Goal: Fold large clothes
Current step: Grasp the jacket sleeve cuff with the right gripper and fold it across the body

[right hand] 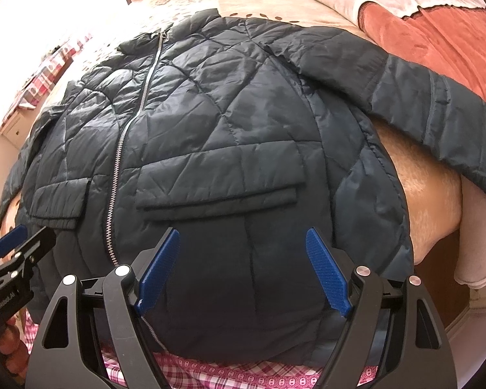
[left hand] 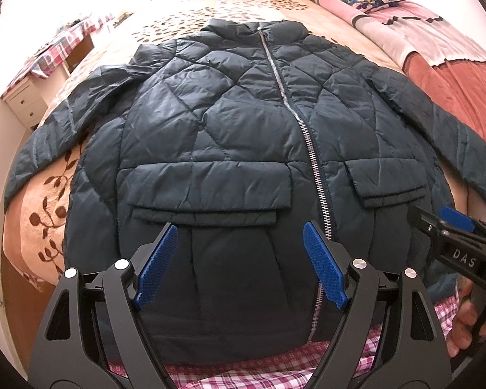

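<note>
Dark quilted jacket (left hand: 230, 129) lies face up and zipped on the bed (left hand: 184, 9), sleeves spread to either side, apparently laid flat ready for folding. Left gripper (left hand: 239, 262) and right gripper (right hand: 243, 269) hover above the hem, jaws spread wide, holding and touching nothing.

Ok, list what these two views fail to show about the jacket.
- Jacket hem: left wrist view, hidden behind the left gripper; right wrist view, behind the right gripper.
- Left sleeve cuff: right wrist view, cut off by the fisheye edge.
- Jacket back: underneath, both views.
</note>
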Motion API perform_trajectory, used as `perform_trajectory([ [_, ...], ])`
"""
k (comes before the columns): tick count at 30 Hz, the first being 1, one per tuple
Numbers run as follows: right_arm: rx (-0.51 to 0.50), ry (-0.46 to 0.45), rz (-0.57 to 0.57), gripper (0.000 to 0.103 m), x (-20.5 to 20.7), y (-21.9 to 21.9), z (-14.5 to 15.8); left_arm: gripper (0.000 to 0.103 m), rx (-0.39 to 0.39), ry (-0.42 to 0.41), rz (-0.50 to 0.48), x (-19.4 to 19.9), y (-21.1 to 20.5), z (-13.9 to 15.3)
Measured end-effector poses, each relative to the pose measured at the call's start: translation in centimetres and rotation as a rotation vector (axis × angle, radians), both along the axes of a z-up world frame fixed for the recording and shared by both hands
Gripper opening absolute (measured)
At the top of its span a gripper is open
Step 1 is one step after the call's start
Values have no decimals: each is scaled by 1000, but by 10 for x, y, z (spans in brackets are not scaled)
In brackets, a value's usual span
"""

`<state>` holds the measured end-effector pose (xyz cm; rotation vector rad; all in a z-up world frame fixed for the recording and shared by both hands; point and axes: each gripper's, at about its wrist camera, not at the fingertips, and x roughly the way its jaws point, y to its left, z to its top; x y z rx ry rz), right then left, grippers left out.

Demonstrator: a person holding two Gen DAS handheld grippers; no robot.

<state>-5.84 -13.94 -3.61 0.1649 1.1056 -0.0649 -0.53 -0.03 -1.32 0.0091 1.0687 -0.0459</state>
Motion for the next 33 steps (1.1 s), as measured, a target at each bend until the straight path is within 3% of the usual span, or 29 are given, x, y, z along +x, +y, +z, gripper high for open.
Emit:
perform_trajectory([
  [12,40,-44,-127,78,-3,-50,5,79,-14,6,-42,3,-8,1],
  [22,168,-162,-501,79,-35,-175,19,79,-11,15,-47,7,-10,0],
  [27,301,-199,-695,79,-52,-239,15,79,-8,16,-52,8,-10,0],
  [33,346,-228,-774,77,-59,-272,10,80,0,17,-48,10,-8,-2],
])
